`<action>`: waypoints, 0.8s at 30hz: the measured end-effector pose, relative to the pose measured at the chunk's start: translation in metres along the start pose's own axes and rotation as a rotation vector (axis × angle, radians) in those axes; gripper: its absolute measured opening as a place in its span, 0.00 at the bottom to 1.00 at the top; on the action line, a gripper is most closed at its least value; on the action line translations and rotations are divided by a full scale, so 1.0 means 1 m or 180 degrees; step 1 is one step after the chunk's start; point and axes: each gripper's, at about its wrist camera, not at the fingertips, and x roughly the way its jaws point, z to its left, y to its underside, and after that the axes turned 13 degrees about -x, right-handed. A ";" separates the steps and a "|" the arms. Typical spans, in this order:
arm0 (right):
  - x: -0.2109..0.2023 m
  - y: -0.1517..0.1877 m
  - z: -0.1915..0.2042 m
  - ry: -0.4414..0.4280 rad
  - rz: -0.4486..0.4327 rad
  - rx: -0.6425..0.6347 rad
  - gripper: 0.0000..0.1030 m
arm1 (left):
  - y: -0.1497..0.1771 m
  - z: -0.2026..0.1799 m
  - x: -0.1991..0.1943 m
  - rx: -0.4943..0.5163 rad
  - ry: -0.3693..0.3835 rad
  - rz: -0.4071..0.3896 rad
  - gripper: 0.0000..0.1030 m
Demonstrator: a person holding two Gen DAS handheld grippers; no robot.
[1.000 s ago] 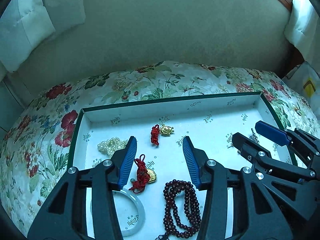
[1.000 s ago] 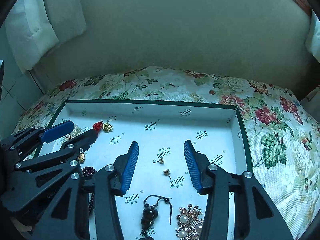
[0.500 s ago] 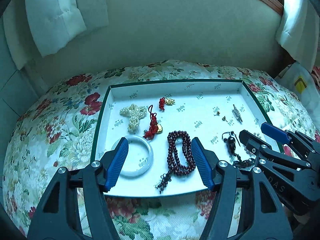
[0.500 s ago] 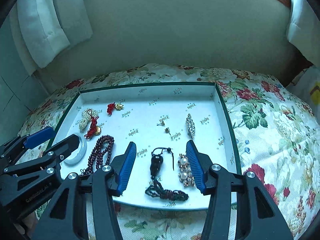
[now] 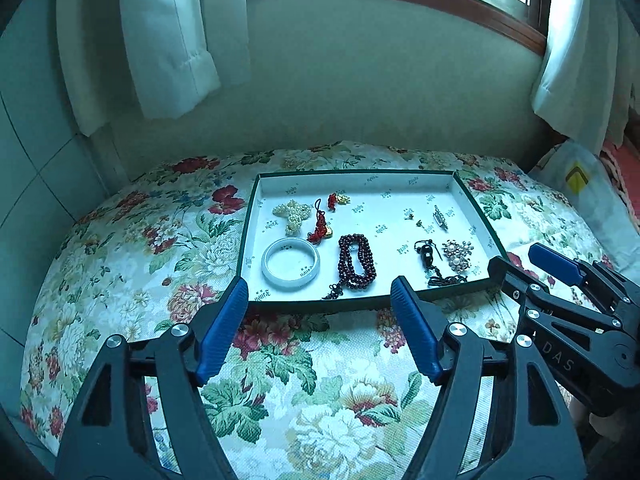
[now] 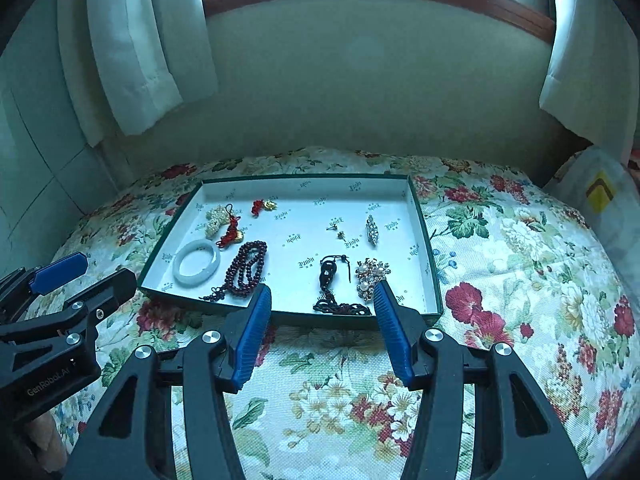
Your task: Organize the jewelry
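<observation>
A flowered cloth in red, green and cream (image 5: 120, 264) covers the whole surface below a pale wall and white curtains (image 5: 160, 40). On it, toward the far side, lies a shallow white cardboard tray with a dark green rim (image 5: 362, 304), printed with small logos.

The left gripper (image 5: 318, 308), black with blue pads, hangs over the cloth just near of the tray's near rim; its jaws are opening and nothing is between them. The right gripper (image 6: 322, 306), of the same make, hangs to its right at the near rim, jaws apart and gripping nothing.

All the jewelry lies inside the tray. At near left is a white jade-like bangle (image 5: 291, 264), and just right of it a looped strand of dark red beads (image 5: 356, 260). Near right lies a black gourd pendant on a dark cord (image 6: 330, 276), with a pearl and gold cluster brooch (image 6: 370, 274) just beside it on the right. At far left sits a clump of small pearls (image 5: 292, 214), touched by a red knotted cord with a gold charm (image 5: 320, 228); a smaller red and gold charm (image 5: 338, 199) lies farther back. At far right is a slim silver brooch (image 6: 372, 230), with two tiny stud earrings (image 6: 336, 230) to its left.
</observation>
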 end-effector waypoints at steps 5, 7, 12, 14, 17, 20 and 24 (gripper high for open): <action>-0.037 -0.002 0.007 0.0015 -0.0176 -0.0060 0.55 | 0.003 0.000 -0.032 0.0002 -0.0013 -0.0120 0.75; -0.051 -0.002 0.009 0.0021 -0.0245 -0.0078 0.55 | 0.004 0.000 -0.044 -0.0018 -0.0012 -0.0172 0.76; -0.081 -0.001 0.011 0.0061 -0.0376 -0.0112 0.57 | 0.005 -0.001 -0.073 -0.0012 0.0000 -0.0309 0.79; -0.092 0.000 0.011 0.0077 -0.0427 -0.0112 0.59 | 0.005 -0.002 -0.083 -0.0003 0.0016 -0.0365 0.80; -0.103 0.002 0.012 0.0100 -0.0469 -0.0116 0.61 | 0.007 -0.004 -0.097 0.0016 0.0025 -0.0436 0.84; -0.113 0.004 0.014 0.0117 -0.0513 -0.0141 0.65 | 0.009 -0.006 -0.109 0.0039 0.0041 -0.0495 0.86; -0.126 0.007 0.017 0.0134 -0.0571 -0.0155 0.69 | 0.012 -0.007 -0.121 0.0051 0.0041 -0.0544 0.88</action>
